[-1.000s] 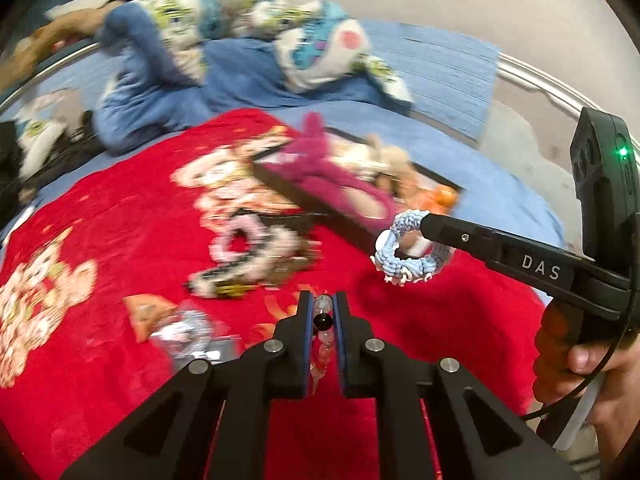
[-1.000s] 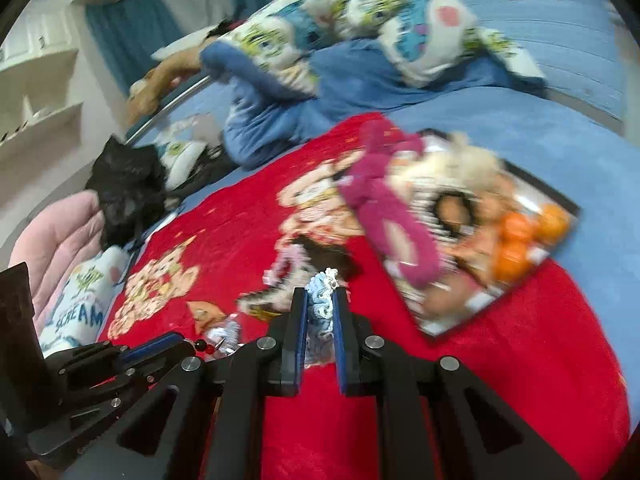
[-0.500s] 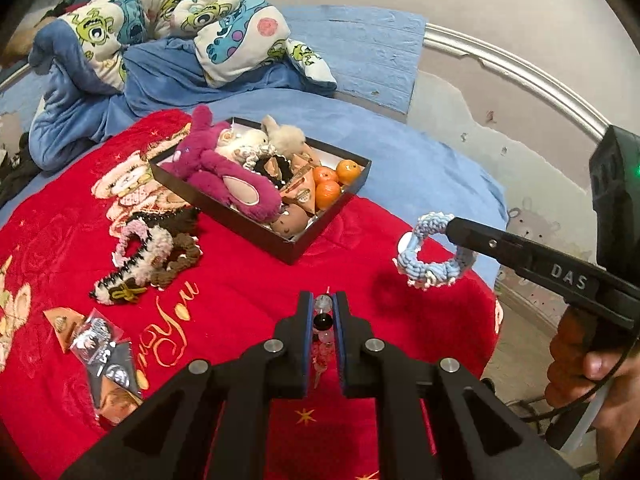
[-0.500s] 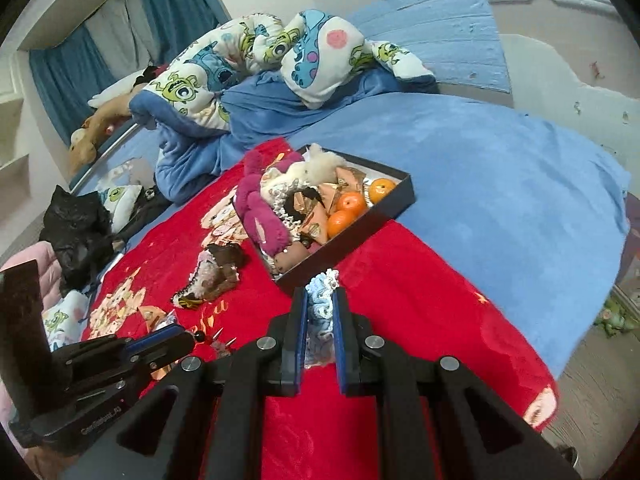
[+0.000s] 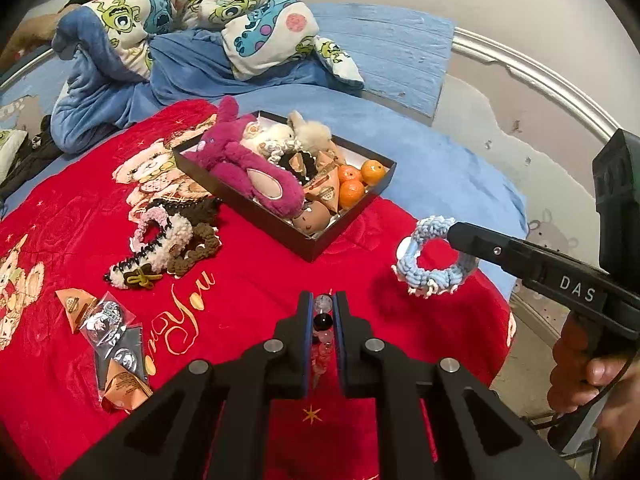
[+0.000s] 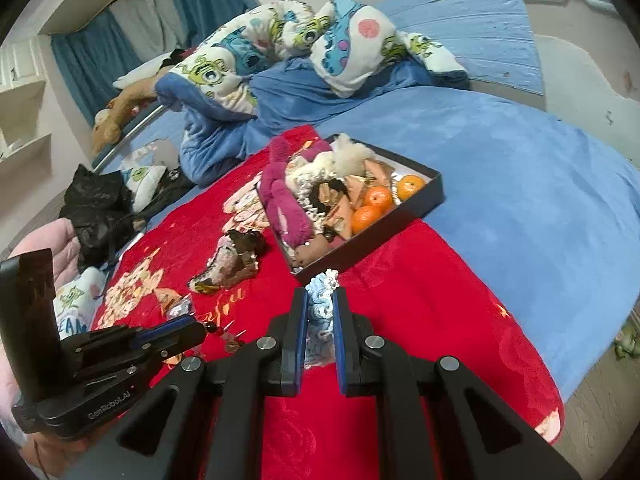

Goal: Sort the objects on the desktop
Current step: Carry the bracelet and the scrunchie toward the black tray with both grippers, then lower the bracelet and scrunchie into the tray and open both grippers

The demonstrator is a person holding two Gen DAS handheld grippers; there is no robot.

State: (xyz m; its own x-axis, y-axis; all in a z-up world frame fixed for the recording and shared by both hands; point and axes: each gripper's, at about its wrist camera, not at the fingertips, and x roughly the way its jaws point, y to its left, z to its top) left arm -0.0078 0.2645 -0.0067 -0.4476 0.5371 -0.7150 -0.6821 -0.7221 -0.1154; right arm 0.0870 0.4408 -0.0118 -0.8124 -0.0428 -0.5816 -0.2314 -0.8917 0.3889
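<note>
The left claw (image 5: 323, 322) is pinching a beaded bracelet (image 5: 323, 320); the right claw (image 6: 320, 320) is clamping a blue knitted scrunchie (image 5: 434, 262). Both have just been swinging toward the black box (image 5: 344, 226), now near ahead, and are settling, likely for drop-off. Both are angling downward above the red blanket (image 5: 256, 280).

The left claw (image 5: 323, 322) hides most of the bead string (image 5: 323, 322): only a few beads show between its pads. The right claw (image 6: 320, 332) covers the middle of the blue scrunchie (image 6: 321, 300). In the box (image 5: 280, 224), the plush (image 5: 256, 176) buries smaller items, too tangled to name. At 9 o'clock, packets (image 5: 114, 336) bear print too small to read.
</note>
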